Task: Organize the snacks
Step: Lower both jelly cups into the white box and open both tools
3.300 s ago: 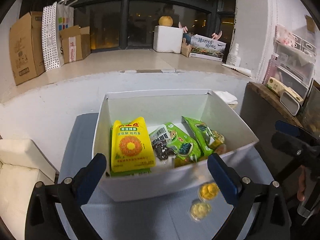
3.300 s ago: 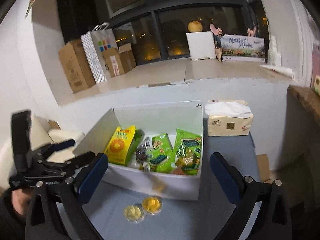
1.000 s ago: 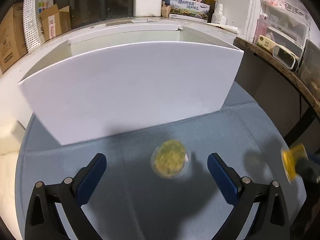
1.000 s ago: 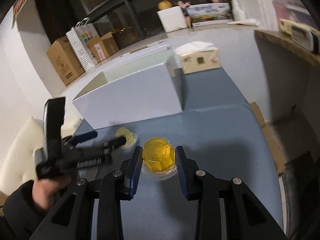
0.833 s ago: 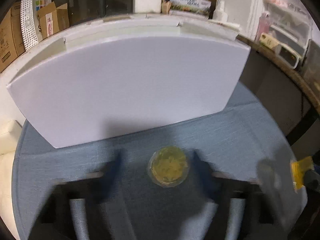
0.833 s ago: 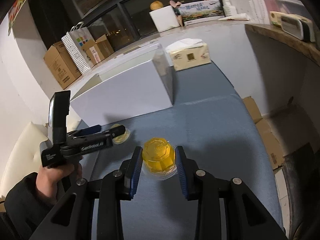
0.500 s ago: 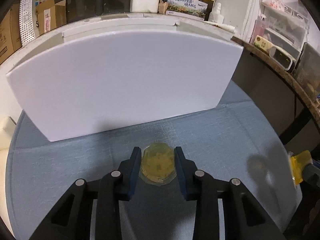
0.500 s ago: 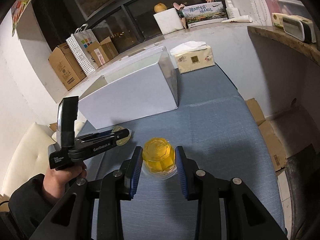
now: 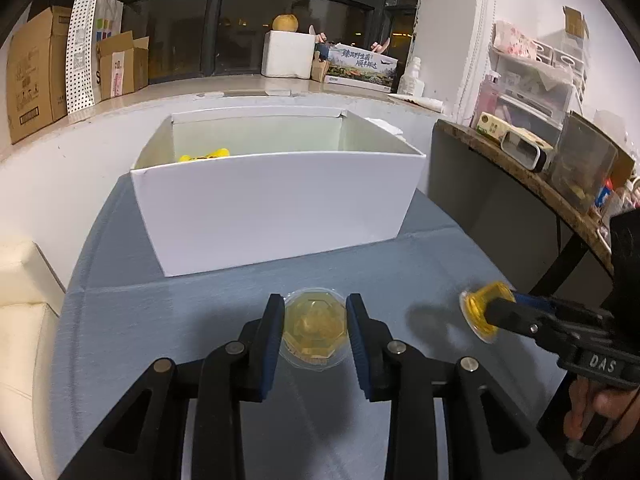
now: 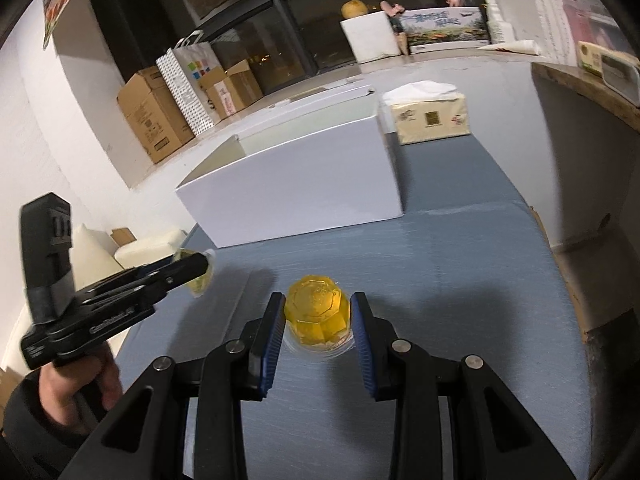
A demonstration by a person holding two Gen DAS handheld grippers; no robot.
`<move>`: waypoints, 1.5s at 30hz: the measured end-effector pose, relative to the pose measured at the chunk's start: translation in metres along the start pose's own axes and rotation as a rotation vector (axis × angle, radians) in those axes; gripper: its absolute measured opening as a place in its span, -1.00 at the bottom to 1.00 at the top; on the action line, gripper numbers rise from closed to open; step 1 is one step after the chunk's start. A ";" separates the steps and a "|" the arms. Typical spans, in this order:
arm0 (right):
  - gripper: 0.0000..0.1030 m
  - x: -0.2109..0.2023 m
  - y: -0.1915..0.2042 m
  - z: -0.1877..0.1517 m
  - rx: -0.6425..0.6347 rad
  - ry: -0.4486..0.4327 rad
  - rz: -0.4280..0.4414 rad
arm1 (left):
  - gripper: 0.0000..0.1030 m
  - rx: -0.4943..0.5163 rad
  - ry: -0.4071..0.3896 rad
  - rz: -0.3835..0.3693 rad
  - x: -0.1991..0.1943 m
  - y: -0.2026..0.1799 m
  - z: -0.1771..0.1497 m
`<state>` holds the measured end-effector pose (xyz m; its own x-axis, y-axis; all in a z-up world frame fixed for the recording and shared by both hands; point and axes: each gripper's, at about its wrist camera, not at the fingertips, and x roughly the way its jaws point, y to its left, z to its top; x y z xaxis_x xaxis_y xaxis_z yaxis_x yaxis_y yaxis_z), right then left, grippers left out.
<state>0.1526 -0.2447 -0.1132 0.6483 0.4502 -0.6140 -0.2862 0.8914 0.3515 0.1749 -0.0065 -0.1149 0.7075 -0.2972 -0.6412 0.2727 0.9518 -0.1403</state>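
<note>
Left wrist view: the left gripper has just closed its blue pads on a pale yellow jelly cup — lid side towards the camera. Off to the right, the right gripper is clamped on an orange jelly cup. Right wrist view shows that cup pinched between the pads, dome side facing the camera, over the blue tablecloth. Beyond both stands the white box — a yellow packet peeks above its near wall. A tissue pack sits to the box's far right.
</note>
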 end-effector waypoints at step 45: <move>0.91 0.091 0.004 0.178 -0.056 -0.027 -0.102 | 1.00 -0.030 -0.083 0.170 0.048 0.066 0.141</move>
<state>0.3360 -0.2095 -0.0422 0.6946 0.3564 -0.6249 -0.2564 0.9343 0.2478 0.3184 0.0311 -0.0485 0.7936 -0.1364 -0.5930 0.1265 0.9902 -0.0585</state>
